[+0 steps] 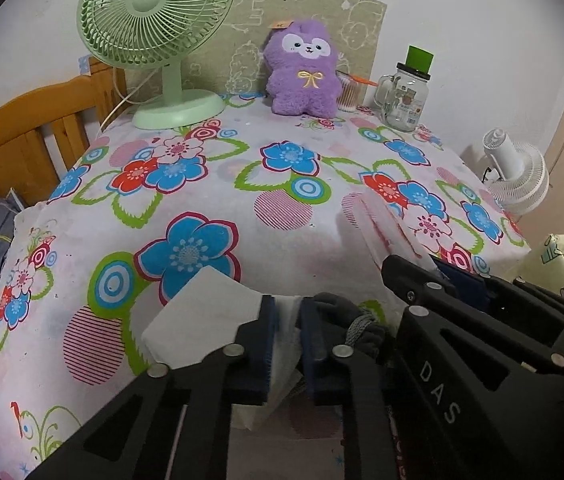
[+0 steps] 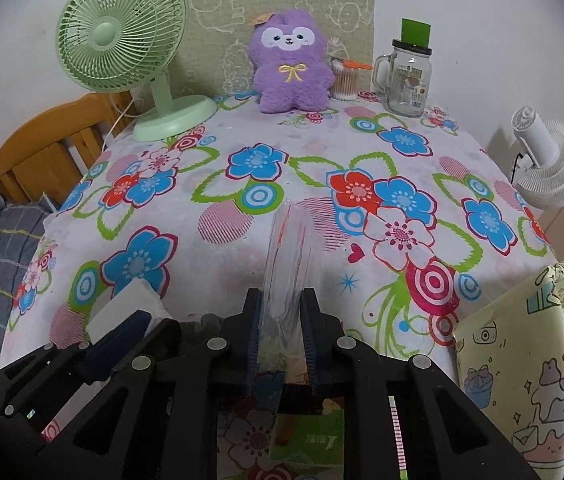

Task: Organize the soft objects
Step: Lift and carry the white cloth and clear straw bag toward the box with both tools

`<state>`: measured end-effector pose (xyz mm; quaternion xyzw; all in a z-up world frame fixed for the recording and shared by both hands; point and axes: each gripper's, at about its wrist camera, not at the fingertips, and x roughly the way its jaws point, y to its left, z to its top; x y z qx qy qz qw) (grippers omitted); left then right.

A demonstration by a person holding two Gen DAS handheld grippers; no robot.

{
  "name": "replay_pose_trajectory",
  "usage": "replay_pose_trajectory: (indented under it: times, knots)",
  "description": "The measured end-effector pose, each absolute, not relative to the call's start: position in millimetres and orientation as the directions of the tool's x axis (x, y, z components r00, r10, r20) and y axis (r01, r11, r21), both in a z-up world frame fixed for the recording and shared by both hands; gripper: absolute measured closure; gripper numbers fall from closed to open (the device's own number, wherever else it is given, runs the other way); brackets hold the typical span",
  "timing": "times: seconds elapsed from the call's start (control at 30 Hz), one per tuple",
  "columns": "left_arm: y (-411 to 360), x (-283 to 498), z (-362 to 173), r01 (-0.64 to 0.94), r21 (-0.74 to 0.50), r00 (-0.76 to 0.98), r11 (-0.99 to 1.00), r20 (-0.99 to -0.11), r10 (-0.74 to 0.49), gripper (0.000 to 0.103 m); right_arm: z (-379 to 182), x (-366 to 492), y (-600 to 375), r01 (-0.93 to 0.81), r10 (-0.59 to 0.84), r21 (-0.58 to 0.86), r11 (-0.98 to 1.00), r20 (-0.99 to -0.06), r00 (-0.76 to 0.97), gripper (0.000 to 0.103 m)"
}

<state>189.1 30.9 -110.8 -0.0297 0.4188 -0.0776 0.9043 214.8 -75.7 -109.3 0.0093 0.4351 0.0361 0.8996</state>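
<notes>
1. The counter (image 1: 302, 240) has a cloth with big flowers on it.
2. The left claw (image 1: 286, 308) is at the near edge of the counter. It is pressed together and pinches a thin white sheet (image 1: 284, 344). The sheet hangs down between its two fingers.
3. The right claw (image 2: 279, 296) is just to the right of the left one. It is pressed together too and pinches a clear bag (image 2: 288, 248) with thin red lines. The bag sticks out past the claw, over the middle of the counter.
4. I cannot tell if the white sheet and the clear bag are one thing.
5. A white block (image 1: 201, 312) lies on the counter. It touches the left side of the left claw.
6. A dark grey knit thing (image 1: 346, 320) sits just right of the left claw, between the two claws. I cannot tell what it is.
7. At the back of the counter a purple plush (image 1: 302, 68) stands up against the wall.
8. A green fan (image 1: 153, 20) stands to the left of the plush.
9. A glass jar (image 1: 404, 96) with a green top stands to the right of the plush. A small tub (image 1: 348, 96) sits between them.
10. A white fan (image 1: 518, 176) is off the right side of the counter.
11. A wooden bed end (image 1: 21, 132) is off the left side.
</notes>
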Motion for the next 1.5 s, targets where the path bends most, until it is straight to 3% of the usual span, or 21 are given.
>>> replay_pose_trajectory:
  times: [1.5]
  knots:
    - [-6.8,118.3,-34.4,0.144,-0.056,0.758,0.988,-0.635,-0.147,0.1,-29.7,139.4,-114.4,-0.076,0.115,0.088,0.993,-0.664,0.739,0.081]
